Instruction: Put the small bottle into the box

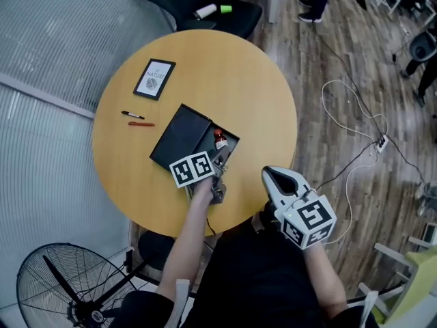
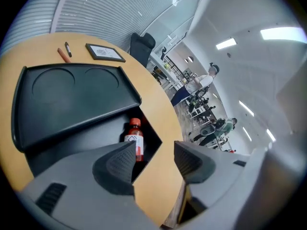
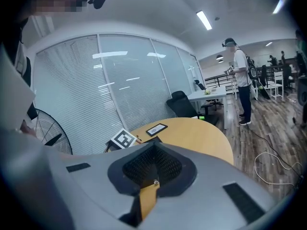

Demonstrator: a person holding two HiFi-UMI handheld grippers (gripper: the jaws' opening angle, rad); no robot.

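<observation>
A small red bottle [image 1: 220, 141] with a white label lies inside the black box [image 1: 230, 146], whose lid [image 1: 179, 139] stands open to the left on the round wooden table [image 1: 259, 87]. My left gripper [image 1: 221, 160] hovers just in front of the box, open, with nothing between its pads. In the left gripper view the bottle [image 2: 135, 137] rests in the box's corner beyond the left finger [image 2: 116, 166], apart from it. My right gripper [image 1: 272, 176] is shut and empty over the table's near edge, its closed tips [image 3: 152, 163] pointing across the table.
A framed card [image 1: 154, 78] and two pens [image 1: 137, 119] lie on the table's far left. A floor fan [image 1: 61, 285] stands lower left, a black chair [image 1: 205, 9] behind the table, cables [image 1: 362, 142] on the wooden floor at the right. People stand farther off [image 3: 241, 80].
</observation>
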